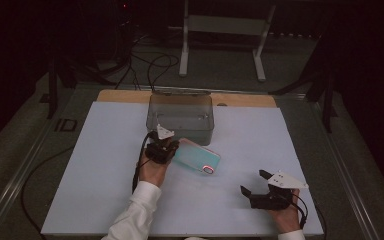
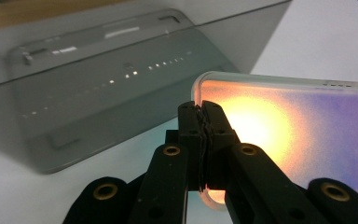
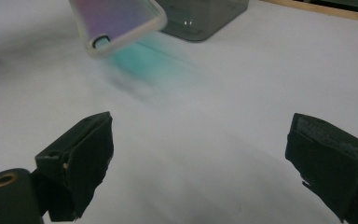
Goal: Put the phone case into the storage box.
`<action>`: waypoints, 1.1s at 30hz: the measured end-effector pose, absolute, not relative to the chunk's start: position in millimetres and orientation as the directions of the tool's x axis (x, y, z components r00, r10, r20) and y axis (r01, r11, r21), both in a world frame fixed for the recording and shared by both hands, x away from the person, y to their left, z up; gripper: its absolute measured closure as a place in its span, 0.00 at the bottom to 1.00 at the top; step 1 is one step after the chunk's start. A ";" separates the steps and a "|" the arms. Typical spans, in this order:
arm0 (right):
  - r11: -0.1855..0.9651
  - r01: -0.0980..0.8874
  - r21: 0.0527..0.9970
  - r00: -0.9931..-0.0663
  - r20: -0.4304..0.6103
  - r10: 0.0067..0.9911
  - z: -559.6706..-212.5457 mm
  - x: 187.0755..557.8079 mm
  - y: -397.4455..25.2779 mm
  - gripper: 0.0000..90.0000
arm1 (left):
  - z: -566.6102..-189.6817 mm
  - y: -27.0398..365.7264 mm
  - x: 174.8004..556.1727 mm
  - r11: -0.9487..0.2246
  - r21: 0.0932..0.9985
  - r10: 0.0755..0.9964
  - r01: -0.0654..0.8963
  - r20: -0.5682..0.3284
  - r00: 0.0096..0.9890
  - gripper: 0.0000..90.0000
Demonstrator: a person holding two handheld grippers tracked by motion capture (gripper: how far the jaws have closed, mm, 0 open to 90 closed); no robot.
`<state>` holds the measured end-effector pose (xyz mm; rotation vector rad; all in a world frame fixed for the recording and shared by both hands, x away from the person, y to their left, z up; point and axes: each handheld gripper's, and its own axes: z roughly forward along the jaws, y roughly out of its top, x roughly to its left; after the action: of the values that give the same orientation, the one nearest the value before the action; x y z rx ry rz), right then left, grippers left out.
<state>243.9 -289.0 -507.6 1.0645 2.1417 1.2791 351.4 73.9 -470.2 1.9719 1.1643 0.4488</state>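
Left gripper point(image 1: 169, 148) is clamped on the near-left end of the phone case point(image 1: 196, 155), jaws pinched tight over its rim, as I see plainly in the left gripper view point(image 2: 204, 122). Taking the grey plastic box point(image 1: 181, 116) as my landmark, the case point(image 2: 289, 126) sits just in front of the box, on my side of it. Its long axis runs from the box's front wall out toward the right and nearer to me, with the camera cut-out at the far end from the grip. From the right gripper view the case point(image 3: 116, 23) looks lifted off the white table sheet point(image 1: 95, 165), with a teal glow beneath it. Right gripper point(image 1: 255, 186) hangs wide open, well apart from the box, so my left hand is the nearer one. The case itself is translucent with a clear rim, iridescent, shifting from teal to violet and orange.
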 end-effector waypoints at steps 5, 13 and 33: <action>0.280 0.399 0.873 -0.614 0.028 0.789 -507.8 243.8 -288.8 0.09 | -468.3 93.1 345.7 -0.244 0.797 0.863 0.552 -0.081 0.498 0.99; 0.248 0.406 0.879 -0.616 0.063 0.785 -507.5 244.5 -287.9 0.09 | -464.7 126.9 337.6 -0.206 0.842 0.878 0.498 -0.066 0.474 0.99; 0.230 0.402 0.886 -0.626 0.083 0.776 -508.3 247.8 -284.1 0.09 | -462.6 155.4 316.2 -0.199 0.889 0.886 0.413 -0.017 0.464 0.99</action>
<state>247.8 -284.1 -508.3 1.0876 2.1335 1.3605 316.2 155.4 -462.6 1.8010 1.1030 0.6517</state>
